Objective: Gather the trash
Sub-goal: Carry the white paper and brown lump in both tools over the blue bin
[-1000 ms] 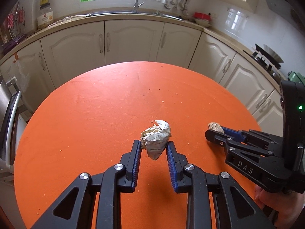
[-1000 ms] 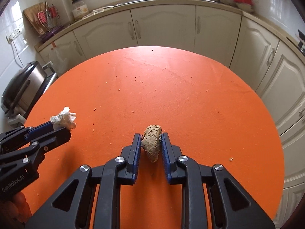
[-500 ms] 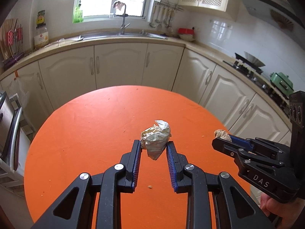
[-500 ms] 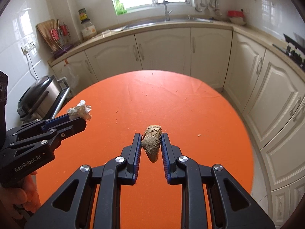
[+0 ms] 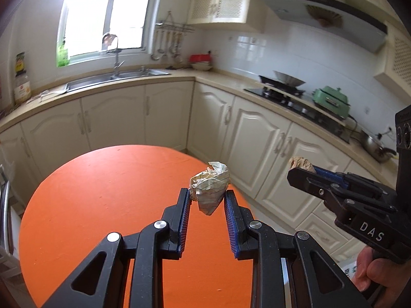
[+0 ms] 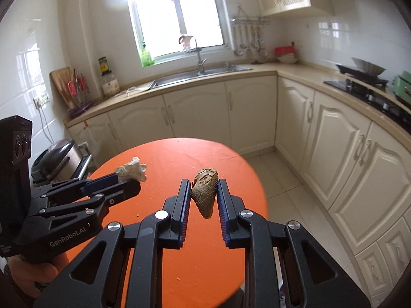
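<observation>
I count two grippers and two wads of trash — one in each. My left gripper [image 5: 207,200] is clamped on a crumpled white paper ball [image 5: 211,190] with ruled lines, held clear above the orange tabletop [image 5: 102,192]; its side reads "GenRobot.AI". My right gripper [image 6: 204,195] pinches a brown wad [image 6: 204,191], also lifted off the tabletop — its body is marked "DAS". A few crumbs [image 6: 138,215] lie on the cloth.

The crumpled white lined paper wad [image 5: 211,188] sat between the left gripper [image 5: 207,200] fingers above the round orange counter [image 5: 102,195]; the brown crumpled lump [image 6: 204,192] sat between the right gripper [image 6: 204,197] fingers, to its right.
</observation>
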A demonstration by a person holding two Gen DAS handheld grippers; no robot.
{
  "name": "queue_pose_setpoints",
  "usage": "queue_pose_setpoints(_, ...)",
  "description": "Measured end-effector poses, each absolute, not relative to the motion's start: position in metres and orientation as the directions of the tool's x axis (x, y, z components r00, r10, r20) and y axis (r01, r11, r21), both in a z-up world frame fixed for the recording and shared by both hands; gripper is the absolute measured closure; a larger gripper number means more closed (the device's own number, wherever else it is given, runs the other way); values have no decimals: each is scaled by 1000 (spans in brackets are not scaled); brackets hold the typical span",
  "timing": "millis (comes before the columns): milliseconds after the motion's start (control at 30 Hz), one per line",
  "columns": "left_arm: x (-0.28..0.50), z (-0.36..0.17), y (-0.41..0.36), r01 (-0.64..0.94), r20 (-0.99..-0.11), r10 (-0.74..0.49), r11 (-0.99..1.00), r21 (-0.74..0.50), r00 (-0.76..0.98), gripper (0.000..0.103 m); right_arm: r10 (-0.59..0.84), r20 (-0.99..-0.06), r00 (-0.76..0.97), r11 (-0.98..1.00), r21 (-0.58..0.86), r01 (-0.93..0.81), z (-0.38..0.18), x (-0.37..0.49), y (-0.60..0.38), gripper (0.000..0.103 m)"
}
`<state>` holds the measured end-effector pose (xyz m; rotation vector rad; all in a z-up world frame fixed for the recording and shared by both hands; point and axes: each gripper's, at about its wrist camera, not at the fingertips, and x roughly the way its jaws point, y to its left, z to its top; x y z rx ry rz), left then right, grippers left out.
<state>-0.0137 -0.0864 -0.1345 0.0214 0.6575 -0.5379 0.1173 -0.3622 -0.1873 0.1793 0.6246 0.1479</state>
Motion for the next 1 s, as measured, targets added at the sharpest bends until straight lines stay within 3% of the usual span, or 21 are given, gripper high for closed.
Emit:
queue_pose_setpoints(200, -30, -127, -119, 574, -580, -533, 808, -133, 616, 80, 100, -544, 833, 976, 218, 26, -180, 76, -415, 83)
queue_pose_setpoints(467, -17, -138, -192, 693, -615, -602, 710, -121, 509, 80, -38, -591, 806, 952, 223, 208, -203, 32, -494, 83)
queue_pose_setpoints(733, -2, -189, -278, 773, -722, -594, 621, -130, 356, 80, -129, -689, 713, 886, 242, 394, -265, -8, -579, 82)
queue_pose_setpoints(1000, 23, -254, -364, 800, -836, -514, 575, -170, 192, 80, -108, -790, 603, 815, 278, 509, -345, -18, -634, 83)
